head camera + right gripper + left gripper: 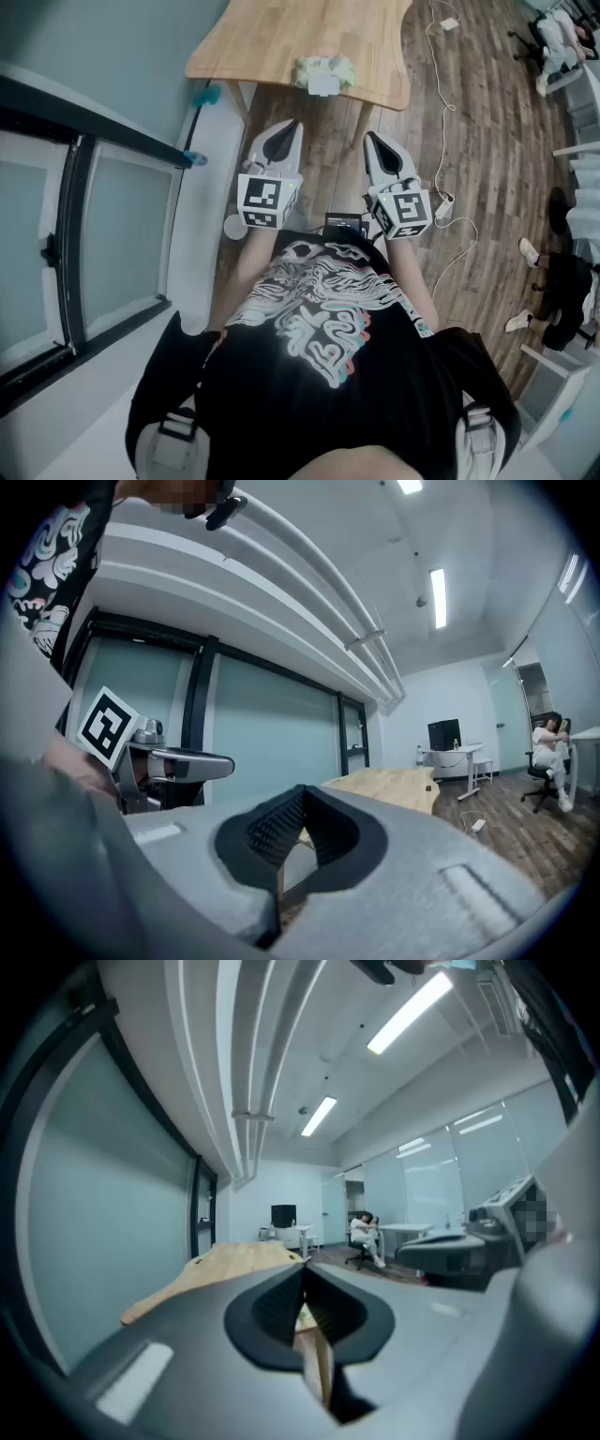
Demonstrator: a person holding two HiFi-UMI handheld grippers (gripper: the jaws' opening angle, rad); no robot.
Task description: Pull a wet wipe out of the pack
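Wet wipe pack lies at the near edge of the wooden bench, roughly midway along that edge, pale green with white on its near side. The left hand-held gripper and right hand-held gripper hang side by side over the floor, short of that edge, each with its jaws pressed together on nothing.

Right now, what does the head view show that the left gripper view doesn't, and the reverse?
Head view only: the wet wipe pack in plain sight at the near edge of the wooden table, and the person's printed shirt. Left gripper view only: ceiling lights, a seated person far off, the left gripper shut on nothing. Both: the table.
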